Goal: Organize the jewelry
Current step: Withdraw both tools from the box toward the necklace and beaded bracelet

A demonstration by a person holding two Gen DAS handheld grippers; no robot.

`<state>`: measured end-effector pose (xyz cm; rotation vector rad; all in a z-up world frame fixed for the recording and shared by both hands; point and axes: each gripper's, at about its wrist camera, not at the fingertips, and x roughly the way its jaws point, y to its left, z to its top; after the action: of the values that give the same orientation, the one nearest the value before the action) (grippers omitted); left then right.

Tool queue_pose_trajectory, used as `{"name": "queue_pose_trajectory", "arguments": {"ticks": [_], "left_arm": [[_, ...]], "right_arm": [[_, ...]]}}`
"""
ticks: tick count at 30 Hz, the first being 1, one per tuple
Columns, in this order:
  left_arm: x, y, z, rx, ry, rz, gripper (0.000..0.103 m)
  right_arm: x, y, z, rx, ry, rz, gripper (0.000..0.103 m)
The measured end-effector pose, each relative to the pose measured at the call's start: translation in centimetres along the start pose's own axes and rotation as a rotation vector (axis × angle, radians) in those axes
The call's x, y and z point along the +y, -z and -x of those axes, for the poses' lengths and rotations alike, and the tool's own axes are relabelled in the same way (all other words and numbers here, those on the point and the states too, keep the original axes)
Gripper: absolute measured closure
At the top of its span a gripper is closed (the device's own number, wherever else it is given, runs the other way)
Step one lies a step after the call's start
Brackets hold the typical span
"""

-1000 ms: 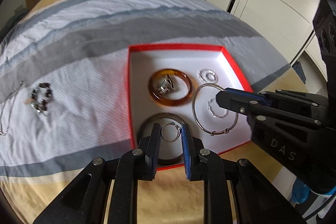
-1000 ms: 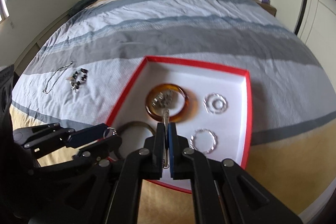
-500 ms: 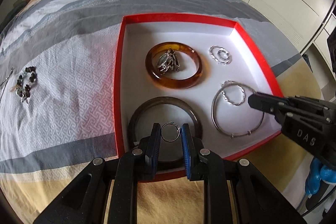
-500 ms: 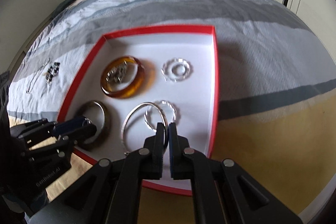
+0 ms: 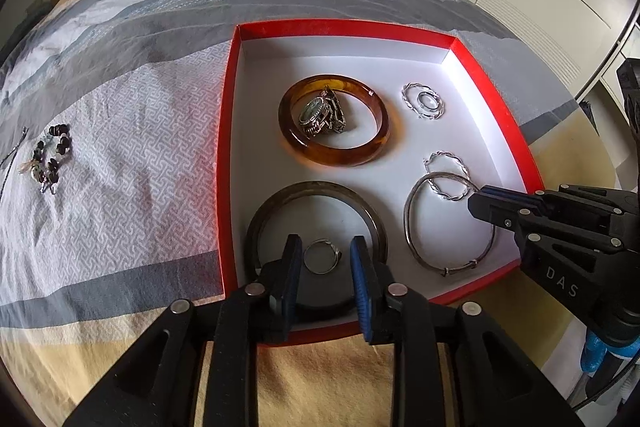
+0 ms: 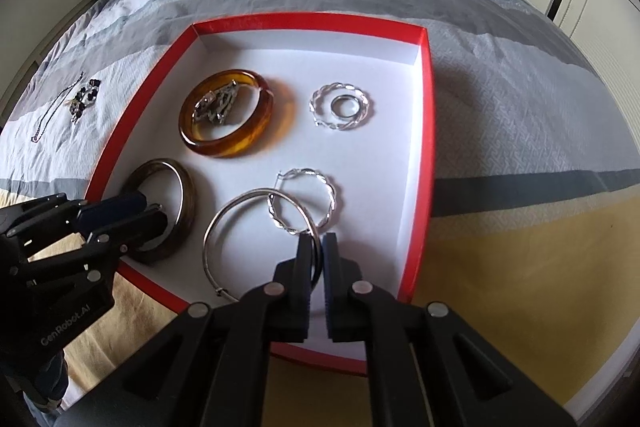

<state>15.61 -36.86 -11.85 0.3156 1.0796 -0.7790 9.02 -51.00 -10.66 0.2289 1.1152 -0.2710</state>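
Red-rimmed white box point(image 5: 496, 99), amber bangle point(image 5: 334, 126), dark bangle point(image 5: 316, 189), grey-, white- and yellow-striped bedspread point(image 5: 132, 99).

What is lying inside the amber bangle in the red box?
Inside the amber bangle lies a silver wristwatch, its metal band folded beside the dial. It leans against the bangle's far rim. The white box floor shows around it; what lies under the watch is hidden.

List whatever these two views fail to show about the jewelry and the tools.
- Left wrist view: the left tool hides the dark bangle's near rim.
- Right wrist view: the right tool covers the silver bangle's near edge; grip unclear.
- Both views: the beaded bracelet is too small for detail.
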Motion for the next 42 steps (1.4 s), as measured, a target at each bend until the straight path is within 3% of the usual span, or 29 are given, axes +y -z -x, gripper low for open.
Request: {"name": "queue_pose_trajectory", "arguments": {"ticks": [5,12,16,18,23,30,33,42], "left_arm": [[0.4,0.1,1.6,-0.021,-0.003,0.012,0.069],[0.5,0.7,7.0,-0.109,-0.022,0.021,0.068],[0.9,1.8,10.8,-0.178,-0.031,0.037,0.068],[1.2,2.7,13.0,-0.213,-0.054,0.039,0.068],[2.2,4.9,17.3,-0.215,-0.128,0.025,0.068],[4.8,9.4,23.3,-0.285,-0.177,0.099,0.067],[5.7,11.1,25.1,-0.306,-0.208,0.121,0.057],[9.1,15.2,28.8,-0.35,-0.265,0.177,0.047]], "right_arm": [[-0.2,0.3,1.4,-0.015,-0.003,-0.023,0.096],[0.5,0.7,6.5,-0.097,-0.013,-0.029,0.095],[1.5,1.2,10.3,-0.16,-0.043,-0.033,0.072],[2.3,1.6,11.8,-0.181,-0.052,-0.028,0.071],[4.8,2.9,14.8,-0.214,-0.083,-0.012,0.071],[9.3,5.5,18.1,-0.249,-0.118,0.034,0.071],[11.0,6.3,19.2,-0.261,-0.123,0.058,0.071],[15.4,7.4,21.3,-0.286,-0.135,0.109,0.069]]}}
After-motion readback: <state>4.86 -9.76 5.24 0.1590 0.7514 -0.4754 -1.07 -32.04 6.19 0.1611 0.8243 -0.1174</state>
